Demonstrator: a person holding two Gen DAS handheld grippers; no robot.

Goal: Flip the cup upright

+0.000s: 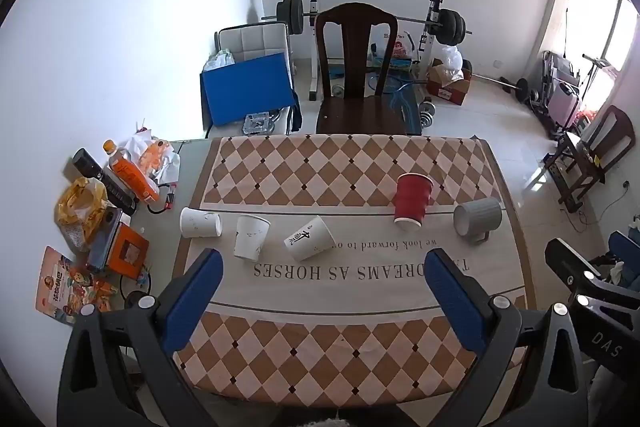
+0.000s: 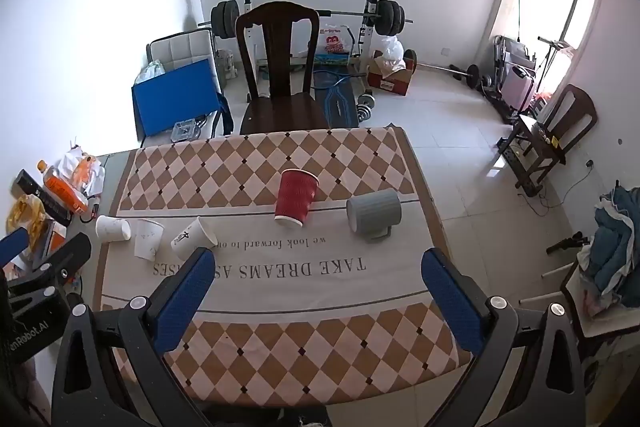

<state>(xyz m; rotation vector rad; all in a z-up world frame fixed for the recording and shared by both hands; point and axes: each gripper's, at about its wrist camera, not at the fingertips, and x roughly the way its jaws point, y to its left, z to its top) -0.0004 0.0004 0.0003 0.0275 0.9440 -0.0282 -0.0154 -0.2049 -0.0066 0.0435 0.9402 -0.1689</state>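
Observation:
Five cups lie across the checkered tablecloth [image 1: 320, 339]. Three white paper cups lie on their sides at the left: one far left [image 1: 200, 222], one beside it [image 1: 251, 237], one with black lettering [image 1: 310, 238]. A red paper cup [image 1: 412, 201] stands upside down, tilted. A grey mug [image 1: 477, 217] lies on its side at the right. They also show in the right wrist view: the red cup [image 2: 296, 197], the grey mug [image 2: 374, 213]. My left gripper [image 1: 324, 263] and right gripper [image 2: 316, 263] are open, empty, above the table's near half.
A dark wooden chair [image 1: 356, 75] stands behind the table. Bottles, snack bags and boxes [image 1: 108, 211] crowd the table's left edge. Weight equipment [image 1: 368, 23] fills the back of the room. The table's right edge drops to tiled floor [image 2: 480, 187].

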